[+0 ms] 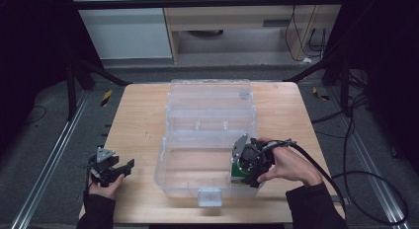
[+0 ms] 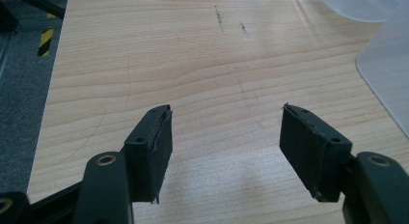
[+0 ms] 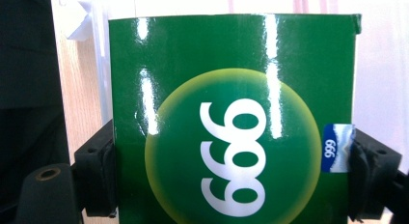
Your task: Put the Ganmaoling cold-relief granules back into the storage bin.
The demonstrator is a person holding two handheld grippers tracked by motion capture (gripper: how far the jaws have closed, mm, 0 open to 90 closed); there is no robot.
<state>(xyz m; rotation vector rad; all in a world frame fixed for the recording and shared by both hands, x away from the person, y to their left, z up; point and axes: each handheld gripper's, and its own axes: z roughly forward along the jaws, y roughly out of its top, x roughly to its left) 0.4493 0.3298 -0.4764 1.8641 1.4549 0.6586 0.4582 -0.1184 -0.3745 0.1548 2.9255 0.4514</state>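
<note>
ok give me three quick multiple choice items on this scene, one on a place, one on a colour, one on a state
1. Where is the right gripper?
A. at the clear bin's front right corner
B. on the floor
C. at the table's far left corner

2. What colour is the box?
A. red
B. green
C. black

3. How is the left gripper?
A. shut on the box
B. shut on nothing
C. open

Answers:
1 A, the high view shows it at the bin's near right corner.
2 B, the right gripper view shows a green face with white numerals.
3 C, its jaws stand wide apart over bare wood.
</note>
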